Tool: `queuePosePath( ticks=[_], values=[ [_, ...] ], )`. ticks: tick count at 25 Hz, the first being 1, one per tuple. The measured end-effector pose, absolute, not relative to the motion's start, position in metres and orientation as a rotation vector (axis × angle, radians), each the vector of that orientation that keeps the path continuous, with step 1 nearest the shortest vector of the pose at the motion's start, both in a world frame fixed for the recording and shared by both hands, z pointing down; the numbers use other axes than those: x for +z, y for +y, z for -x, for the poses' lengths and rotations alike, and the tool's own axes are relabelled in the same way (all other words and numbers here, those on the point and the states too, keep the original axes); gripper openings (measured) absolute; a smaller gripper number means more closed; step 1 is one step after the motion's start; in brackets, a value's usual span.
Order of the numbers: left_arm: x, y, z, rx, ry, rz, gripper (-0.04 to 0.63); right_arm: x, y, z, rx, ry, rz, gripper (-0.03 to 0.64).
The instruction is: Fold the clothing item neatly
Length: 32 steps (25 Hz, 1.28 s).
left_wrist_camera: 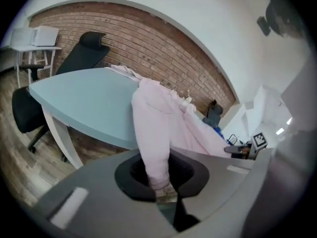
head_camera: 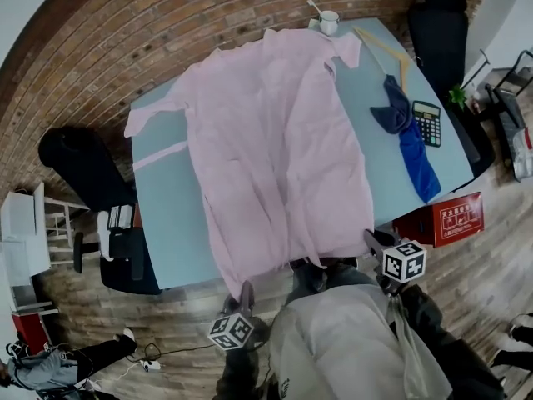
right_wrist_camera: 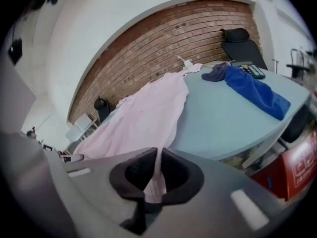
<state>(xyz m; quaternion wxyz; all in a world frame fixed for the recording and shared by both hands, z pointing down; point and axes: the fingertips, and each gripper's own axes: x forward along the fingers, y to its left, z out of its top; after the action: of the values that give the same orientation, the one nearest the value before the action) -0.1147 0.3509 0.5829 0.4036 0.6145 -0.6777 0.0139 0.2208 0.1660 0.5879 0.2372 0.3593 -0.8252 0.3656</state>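
A pale pink shirt [head_camera: 275,140] lies spread lengthwise on the light blue table [head_camera: 166,223], its hem hanging over the near edge. My left gripper [head_camera: 244,294] is below the near left corner of the hem and shut on it. In the left gripper view the pink cloth [left_wrist_camera: 153,118] runs down between the jaws of the left gripper [left_wrist_camera: 161,182]. My right gripper [head_camera: 372,240] pinches the near right corner of the hem. The right gripper view shows a thin fold of the shirt [right_wrist_camera: 143,118] clamped in the right gripper [right_wrist_camera: 156,182].
A blue cloth [head_camera: 412,140], a calculator [head_camera: 426,122] and a wooden hanger [head_camera: 383,47] lie on the table's right side, with a white cup [head_camera: 328,22] at the far end. A black chair [head_camera: 83,169] stands left, a red box [head_camera: 454,219] on the floor right.
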Motion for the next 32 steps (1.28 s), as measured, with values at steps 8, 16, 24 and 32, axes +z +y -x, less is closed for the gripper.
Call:
queuePosePath(
  ticks=[8,16,24,32],
  values=[
    [0.506,0.365,0.099,-0.268,-1.458,-1.612,0.032,0.53,0.17,-0.277,1.356,-2.368,-0.759,0.025],
    [0.434,0.322,0.074,-0.646,-1.238,-1.503,0.032,0.451,0.156,-0.244,1.57,-2.427,-0.412,0.025],
    [0.371,0.174,0.169,-1.071,-1.059,-1.343,0.032,0.389,0.04,-0.16,1.461,-2.519,-0.179,0.025],
    [0.472,0.022,0.271,-1.219,-1.01,-0.981,0.165,0.482,-0.139,-0.15,2.045,-2.353,-0.788,0.028]
  ],
)
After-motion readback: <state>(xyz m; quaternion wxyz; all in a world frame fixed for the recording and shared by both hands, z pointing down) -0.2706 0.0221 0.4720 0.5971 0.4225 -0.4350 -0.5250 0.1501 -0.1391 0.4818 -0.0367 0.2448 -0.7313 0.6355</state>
